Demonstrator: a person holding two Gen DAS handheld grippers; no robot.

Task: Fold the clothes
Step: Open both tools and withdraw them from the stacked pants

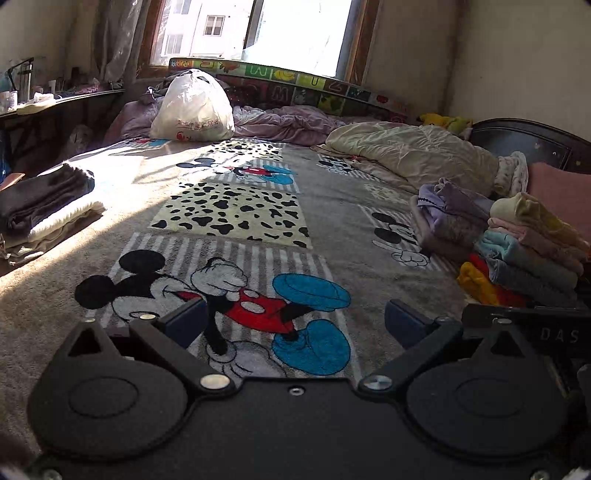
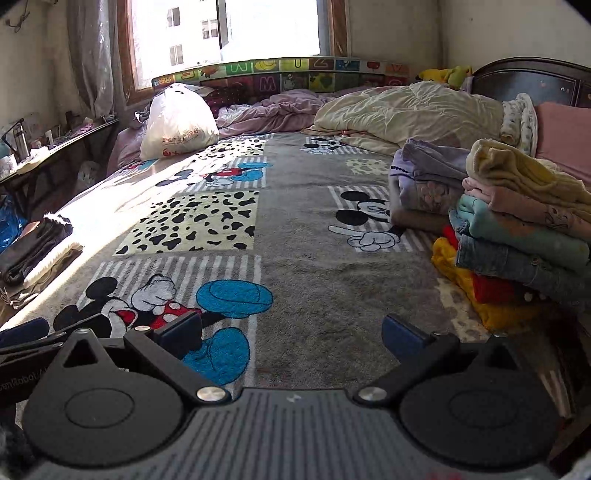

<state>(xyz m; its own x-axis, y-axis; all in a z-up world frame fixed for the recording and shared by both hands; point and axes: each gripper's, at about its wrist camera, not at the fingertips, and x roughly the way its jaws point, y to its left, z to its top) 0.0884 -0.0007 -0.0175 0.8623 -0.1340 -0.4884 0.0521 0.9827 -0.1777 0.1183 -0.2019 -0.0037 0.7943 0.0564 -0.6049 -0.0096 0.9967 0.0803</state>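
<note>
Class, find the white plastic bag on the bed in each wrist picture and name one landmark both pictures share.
Left wrist: white plastic bag upper left of centre, below the window.
Right wrist: white plastic bag upper left, further left.
Shared landmark: alphabet play mat behind it.

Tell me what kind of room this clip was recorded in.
Most likely a home bedroom: a bed covered by a cartoon-mouse blanket, a dark headboard with rumpled quilts beside it, and stacks of folded clothes under a sunlit window.
</note>
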